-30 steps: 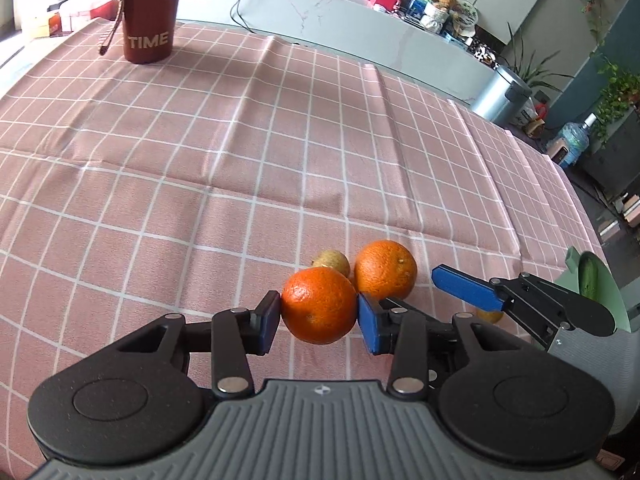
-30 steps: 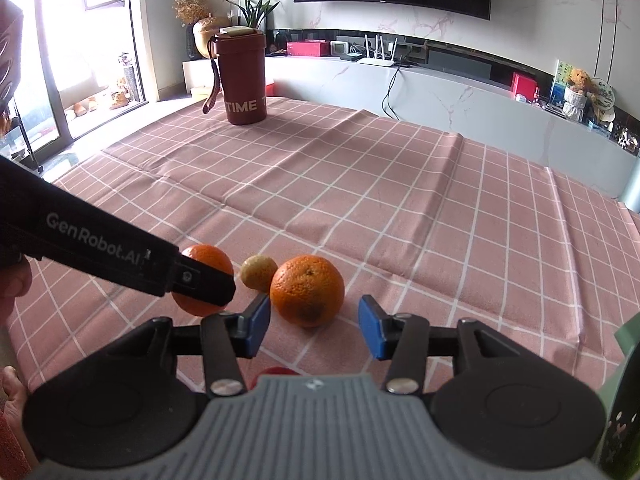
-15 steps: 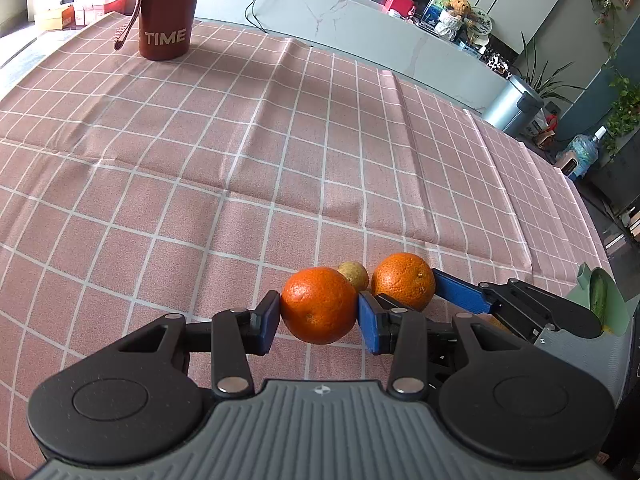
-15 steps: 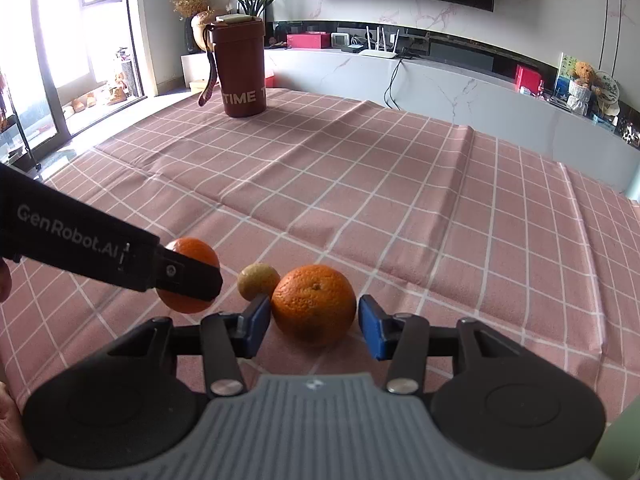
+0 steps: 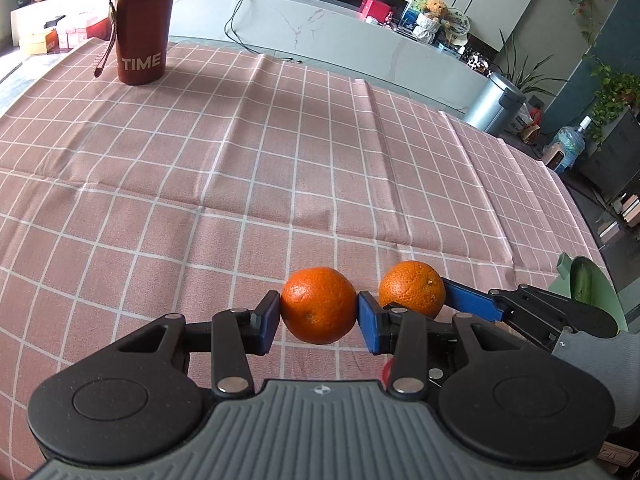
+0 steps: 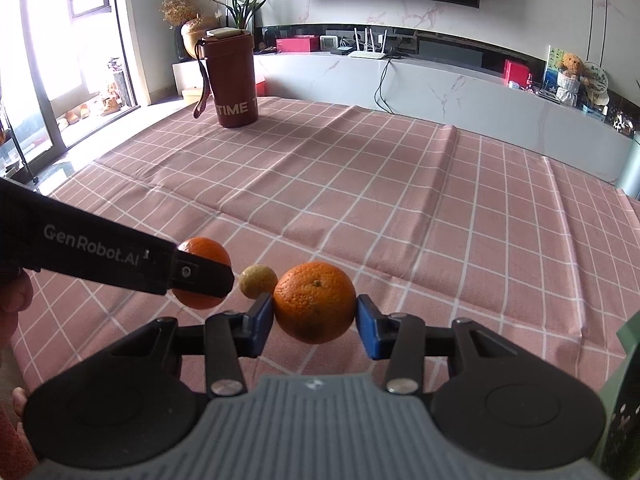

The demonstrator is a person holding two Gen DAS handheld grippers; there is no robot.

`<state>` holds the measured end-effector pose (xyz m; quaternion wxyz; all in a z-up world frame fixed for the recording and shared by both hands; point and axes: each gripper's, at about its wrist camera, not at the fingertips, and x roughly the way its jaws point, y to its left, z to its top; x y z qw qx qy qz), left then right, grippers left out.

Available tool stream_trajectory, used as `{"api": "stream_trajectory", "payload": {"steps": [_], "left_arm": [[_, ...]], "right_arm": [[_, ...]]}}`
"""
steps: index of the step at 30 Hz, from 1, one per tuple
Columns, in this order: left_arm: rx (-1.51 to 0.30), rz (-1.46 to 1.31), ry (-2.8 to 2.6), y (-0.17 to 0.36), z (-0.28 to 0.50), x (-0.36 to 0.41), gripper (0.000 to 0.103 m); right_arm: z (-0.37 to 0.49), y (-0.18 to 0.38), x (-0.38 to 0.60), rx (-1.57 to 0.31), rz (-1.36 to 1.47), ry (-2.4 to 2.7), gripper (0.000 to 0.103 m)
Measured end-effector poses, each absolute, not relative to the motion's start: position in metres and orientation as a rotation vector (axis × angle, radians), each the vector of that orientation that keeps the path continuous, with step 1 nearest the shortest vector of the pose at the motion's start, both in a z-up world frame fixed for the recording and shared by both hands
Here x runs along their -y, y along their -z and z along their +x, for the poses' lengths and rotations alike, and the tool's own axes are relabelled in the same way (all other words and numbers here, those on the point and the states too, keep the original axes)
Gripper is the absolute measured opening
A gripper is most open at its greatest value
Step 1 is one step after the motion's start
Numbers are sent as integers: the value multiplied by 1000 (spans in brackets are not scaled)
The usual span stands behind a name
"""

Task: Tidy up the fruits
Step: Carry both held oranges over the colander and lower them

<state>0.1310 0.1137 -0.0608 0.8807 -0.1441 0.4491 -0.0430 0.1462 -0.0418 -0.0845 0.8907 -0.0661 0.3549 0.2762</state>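
Note:
My left gripper (image 5: 318, 317) is shut on an orange (image 5: 318, 304) and holds it above the pink checked cloth. My right gripper (image 6: 315, 320) is shut on a second orange (image 6: 315, 301); that orange also shows in the left wrist view (image 5: 412, 289), with the right gripper's blue finger beside it. In the right wrist view the left gripper's arm crosses from the left, with its orange (image 6: 204, 252) partly hidden behind it. A small yellow-brown fruit (image 6: 258, 280) lies on the cloth between the two oranges.
A dark red "TIME" cup (image 5: 143, 24) stands at the far left of the table. A pale green container (image 5: 592, 292) with something green inside sits at the right edge. The pink checked tablecloth (image 5: 280, 152) covers the table.
Both grippers have lifted. My right gripper closed on the second orange, which was resting on the cloth between its open fingers. The small fruit stayed on the cloth.

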Motion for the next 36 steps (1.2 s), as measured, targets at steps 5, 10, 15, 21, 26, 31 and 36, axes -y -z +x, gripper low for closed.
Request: {"api": "stream_trajectory", "payload": {"steps": [5, 10, 15, 21, 26, 31, 36], "left_arm": [[-912, -266, 128, 46, 125, -94, 47], [-894, -272, 188, 29, 117, -73, 47], [-860, -260, 277, 6, 107, -43, 47], [-843, -242, 411, -11, 101, 1, 47], [-865, -186, 508, -11, 104, 41, 47], [-923, -92, 567, -3, 113, 78, 47], [-1002, 23, 597, 11, 123, 104, 47]], "right_arm": [[133, 66, 64, -734, -121, -525, 41], [119, 45, 92, -733, -97, -489, 41], [99, 24, 136, -744, -77, -452, 41], [80, -3, 198, -754, -43, -399, 41], [72, -15, 235, -787, -45, -363, 41], [71, -6, 254, -888, -64, -372, 41], [84, 11, 264, -1005, -14, -398, 41]]}}
